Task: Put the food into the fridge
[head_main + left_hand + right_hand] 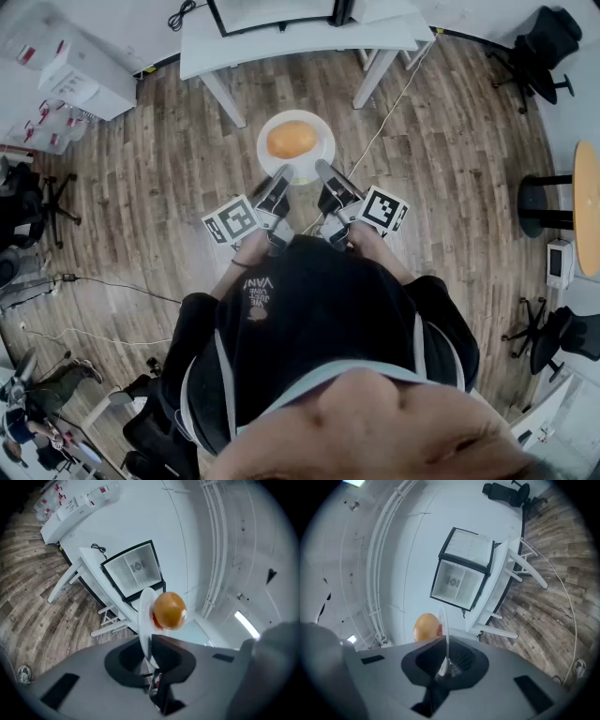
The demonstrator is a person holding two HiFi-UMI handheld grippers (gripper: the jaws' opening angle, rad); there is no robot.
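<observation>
You've got the white plate (320,153) pinched from both sides of its near rim. The left gripper (279,180) is clamped on the near-left edge and the right gripper (324,172) on the near-right edge, and both gripper views show the jaws closed tight on the thin rim. My guess is two grips because one pinch on an edge would let the plate sag or twist, while two keep it flat.

The round orange-brown bun (292,140) sits loose about mid-plate, so flat matters. Tip the plate and I'd expect it to roll.

The plate is in the air over the wood floor, just in front of you. The mini fridge (461,576) is ahead on the white table (309,39), and its door looks open with the white inside showing.

Orientation-wise, the plate is face up and roughly level, with its far rim aimed at the fridge. The bun is basically round. From the head view it's maybe a touch wider left-to-right, so it has no real long axis to line up.
</observation>
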